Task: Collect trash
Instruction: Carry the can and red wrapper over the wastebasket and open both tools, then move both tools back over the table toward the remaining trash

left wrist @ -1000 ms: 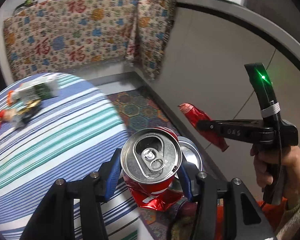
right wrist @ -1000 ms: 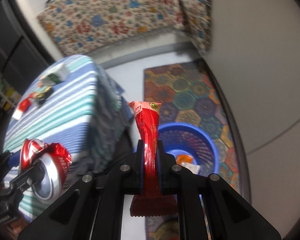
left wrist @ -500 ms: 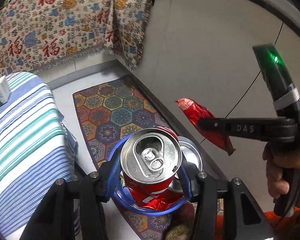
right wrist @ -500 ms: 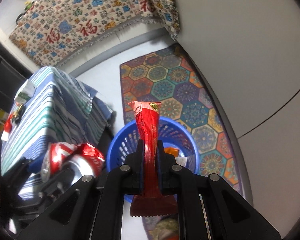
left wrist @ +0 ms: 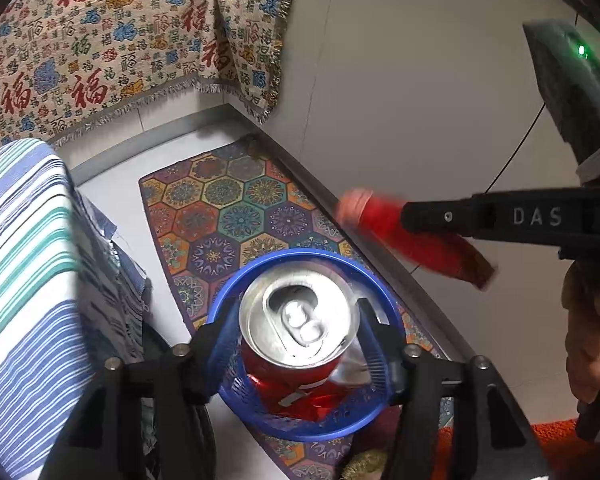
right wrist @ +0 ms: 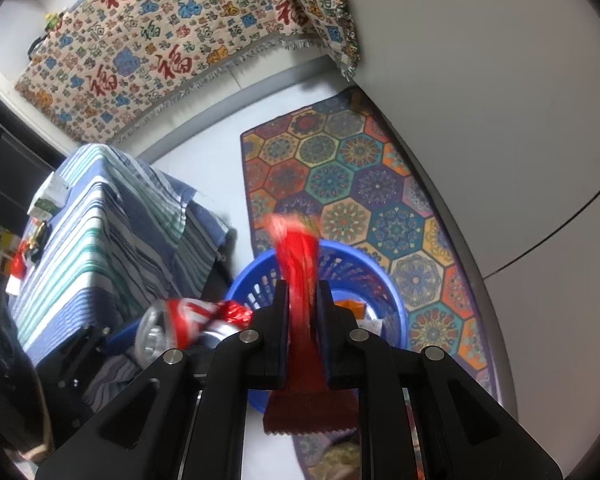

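Note:
My left gripper (left wrist: 298, 320) is shut on a crushed red soda can (left wrist: 300, 320) and holds it straight above the blue plastic basket (left wrist: 374, 280) on the floor. The can also shows in the right wrist view (right wrist: 188, 320). My right gripper (right wrist: 302, 292) is shut on a red snack wrapper (right wrist: 300, 264), blurred by motion, held above the basket's (right wrist: 384, 276) near rim. In the left wrist view the wrapper (left wrist: 404, 236) hangs right of the basket. Some trash (right wrist: 350, 306) lies inside the basket.
A table with a blue-and-green striped cloth (right wrist: 100, 232) stands left of the basket, with small wrappers (right wrist: 32, 240) on it. A colourful hexagon rug (right wrist: 360, 184) lies under the basket. A white wall (left wrist: 420, 100) is on the right, and a patterned cloth (left wrist: 120, 40) hangs behind.
Both grippers have moved from beside the table to over the blue basket, and tilted downward. The can and the wrapper stay gripped. The wrapper now swings and blurs.

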A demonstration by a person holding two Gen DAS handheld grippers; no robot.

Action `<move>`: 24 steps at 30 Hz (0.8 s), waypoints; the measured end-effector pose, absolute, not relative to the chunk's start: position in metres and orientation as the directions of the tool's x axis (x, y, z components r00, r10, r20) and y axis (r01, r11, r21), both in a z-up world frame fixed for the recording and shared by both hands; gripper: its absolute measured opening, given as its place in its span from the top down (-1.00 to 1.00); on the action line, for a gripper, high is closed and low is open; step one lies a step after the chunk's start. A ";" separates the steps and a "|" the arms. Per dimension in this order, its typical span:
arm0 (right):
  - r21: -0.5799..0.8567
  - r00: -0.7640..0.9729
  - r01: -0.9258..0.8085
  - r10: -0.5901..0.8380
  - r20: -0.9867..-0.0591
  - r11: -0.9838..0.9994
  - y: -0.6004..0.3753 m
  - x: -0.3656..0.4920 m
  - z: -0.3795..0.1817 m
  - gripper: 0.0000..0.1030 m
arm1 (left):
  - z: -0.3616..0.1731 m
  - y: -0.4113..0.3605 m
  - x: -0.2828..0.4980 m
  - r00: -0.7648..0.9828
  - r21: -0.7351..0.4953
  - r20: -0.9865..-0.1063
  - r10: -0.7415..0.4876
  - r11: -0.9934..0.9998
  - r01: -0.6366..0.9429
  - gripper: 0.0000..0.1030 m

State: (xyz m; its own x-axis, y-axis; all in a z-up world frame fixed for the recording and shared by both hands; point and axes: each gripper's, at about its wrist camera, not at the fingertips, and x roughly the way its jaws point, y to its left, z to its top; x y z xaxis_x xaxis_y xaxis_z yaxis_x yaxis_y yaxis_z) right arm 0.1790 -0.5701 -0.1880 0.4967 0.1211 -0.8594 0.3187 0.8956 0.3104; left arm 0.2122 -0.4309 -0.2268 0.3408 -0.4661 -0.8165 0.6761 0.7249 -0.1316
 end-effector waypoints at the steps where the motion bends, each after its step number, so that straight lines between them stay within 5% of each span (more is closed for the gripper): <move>1: 0.312 0.500 0.322 0.119 -0.858 0.894 -0.570 0.180 -0.188 0.67 | -0.229 -0.433 0.213 0.342 -0.127 -0.817 -0.464 0.724 0.678 -0.22; 10: 0.301 0.537 0.337 0.080 -0.840 0.892 -0.574 0.179 -0.176 0.11 | -0.222 -0.425 0.217 0.356 -0.150 -0.804 -0.476 0.742 0.653 -0.22; 18: 0.160 0.626 0.293 -0.063 -0.777 0.943 -0.548 0.175 -0.136 -0.47 | -0.147 -0.359 0.187 0.435 -0.186 -0.717 -0.544 0.752 0.633 -0.30; 24: 0.083 0.705 0.187 -0.075 -0.705 0.979 -0.492 0.174 -0.109 -0.64 | -0.130 -0.277 0.172 0.503 -0.161 -0.718 -0.481 0.818 0.552 -0.40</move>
